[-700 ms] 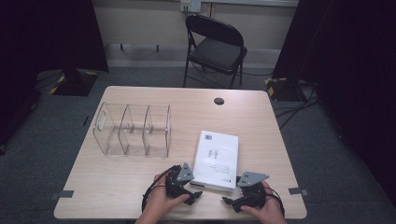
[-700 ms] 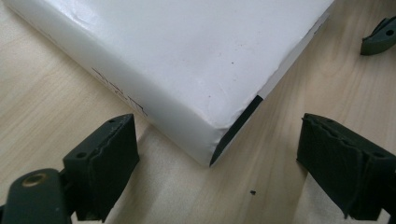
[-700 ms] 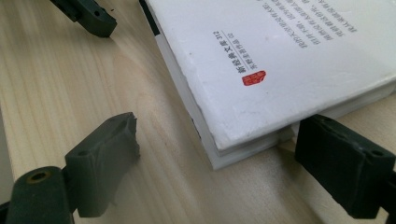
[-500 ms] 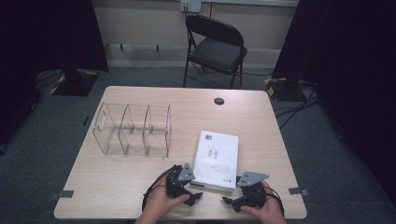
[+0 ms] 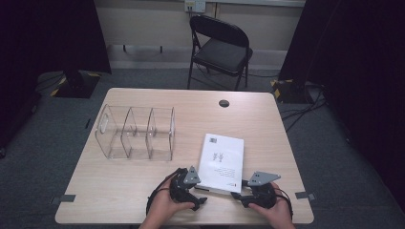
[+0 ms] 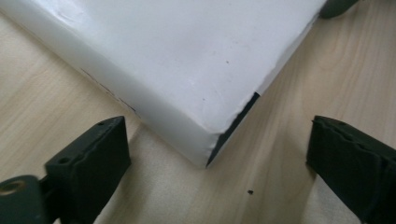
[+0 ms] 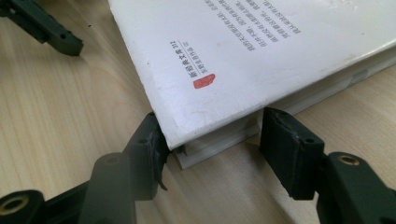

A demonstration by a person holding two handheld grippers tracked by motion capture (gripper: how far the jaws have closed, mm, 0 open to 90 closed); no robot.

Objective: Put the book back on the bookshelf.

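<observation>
Nearest the person, two tongs work at the near end of one white book [image 5: 220, 162], which lies flat on the bench [image 5: 119, 195] close to its front edge. The left tongs [image 5: 200, 202] sit at the book's near left corner. In the left gripper view their jaws stand wide apart, the corner [image 6: 205, 154] pointing into the gap and touching neither pad, so they hold nothing. They look placed to steady or catch that corner.

The right tongs [image 7: 212, 140] have come in at the near right corner. In the right gripper view the jaws stand about half open and straddle the corner, one pad against the cover's edge and the other just beside the page block. Whether they truly pinch it I cannot tell; it reads as a grip being set, not yet made. Coming in low at the corner suits lifting the cover or raising the book's end.

Beyond the book, to the left, stands one clear rack [image 5: 136, 132] with three slots, all empty, a likely home for the book. Farther off there is one round hole [image 5: 224, 103] in the bench, and past the bench one folding chair [image 5: 220, 47].
</observation>
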